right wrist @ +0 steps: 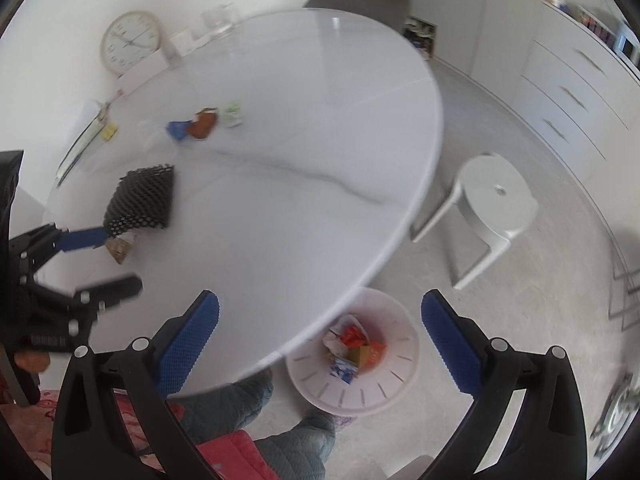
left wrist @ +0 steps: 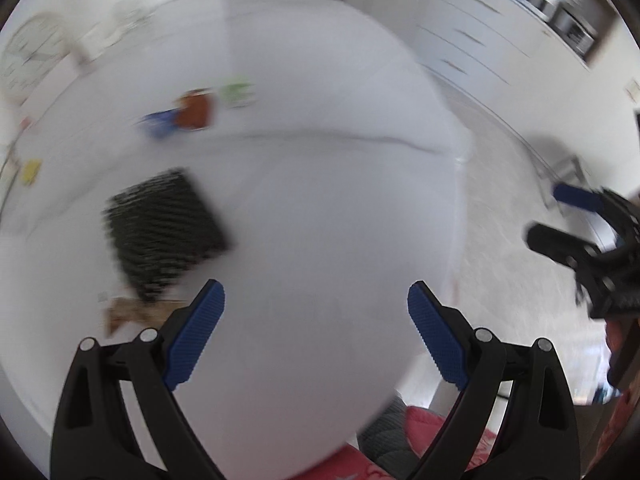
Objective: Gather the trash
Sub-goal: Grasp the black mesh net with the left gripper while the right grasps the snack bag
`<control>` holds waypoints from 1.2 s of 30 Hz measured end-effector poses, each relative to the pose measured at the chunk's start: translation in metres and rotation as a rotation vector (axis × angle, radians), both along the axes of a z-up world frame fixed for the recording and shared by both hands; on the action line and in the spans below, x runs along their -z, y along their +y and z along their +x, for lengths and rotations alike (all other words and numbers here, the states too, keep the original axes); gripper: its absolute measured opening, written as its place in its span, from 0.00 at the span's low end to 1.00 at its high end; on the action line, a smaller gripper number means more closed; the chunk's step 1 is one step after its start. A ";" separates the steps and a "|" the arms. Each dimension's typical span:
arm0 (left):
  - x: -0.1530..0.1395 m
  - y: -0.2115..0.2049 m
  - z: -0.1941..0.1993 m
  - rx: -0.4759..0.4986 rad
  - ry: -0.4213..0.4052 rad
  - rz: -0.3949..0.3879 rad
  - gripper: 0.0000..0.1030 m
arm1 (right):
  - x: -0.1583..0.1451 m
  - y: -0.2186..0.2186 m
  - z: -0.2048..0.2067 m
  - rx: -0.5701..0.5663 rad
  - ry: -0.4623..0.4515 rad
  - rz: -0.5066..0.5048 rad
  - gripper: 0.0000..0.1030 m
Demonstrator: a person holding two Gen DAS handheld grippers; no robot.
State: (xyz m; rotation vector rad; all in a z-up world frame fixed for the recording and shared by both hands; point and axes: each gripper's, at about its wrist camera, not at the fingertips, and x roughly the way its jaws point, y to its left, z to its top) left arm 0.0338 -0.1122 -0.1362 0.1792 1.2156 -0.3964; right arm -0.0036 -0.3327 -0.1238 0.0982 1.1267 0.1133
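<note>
Nearest the right wrist camera, the right gripper (right wrist: 320,344) is seen with its blue-padded fingers (right wrist: 188,344) spread wide and nothing held between them; it is held above the near edge of the round white desk (right wrist: 304,184). Below that edge, on the floor, a white slotted bin (right wrist: 394,384) is seen, partly tucked under the desk, with several crumpled wrappers (right wrist: 356,346) lying inside it. Quilted grey-green trouser legs (right wrist: 240,400) and a red garment (right wrist: 236,456) are visible beneath the gripper.

In the left wrist view, which is blurred, the left gripper (left wrist: 316,332) is likewise shown with its fingers (left wrist: 196,336) spread apart and empty, held over the desk surface.

Further in, a black mesh piece (right wrist: 144,200) is seen lying on the desk, with a small brown scrap (right wrist: 120,250) just beside its near corner; one finger of the left gripper is seen near both, but contact cannot be made out. Well beyond these, toward the middle of the desk, a blue wrapper (right wrist: 179,130), an orange-brown wrapper (right wrist: 203,125) and a green-and-white wrapper (right wrist: 233,114) are grouped close together, and a small yellow item (right wrist: 108,132) is seen near the left rim.

A white stool (right wrist: 492,208) stands on the floor to the right of the desk. At the far side, a round clock (right wrist: 130,42) is propped against the wall, and white drawers (right wrist: 576,96) are visible along the right.
</note>
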 end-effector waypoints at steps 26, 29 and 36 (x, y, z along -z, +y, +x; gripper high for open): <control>0.061 0.121 0.093 -0.333 0.281 -0.173 0.18 | 0.023 0.125 0.095 -0.213 0.070 0.024 0.98; 0.046 0.131 0.090 -0.334 0.274 -0.227 0.17 | 0.026 0.143 0.093 -0.277 0.075 0.018 0.98; 0.004 0.161 0.086 -0.346 0.194 -0.276 0.17 | 0.022 0.189 0.086 -0.428 0.051 0.036 0.98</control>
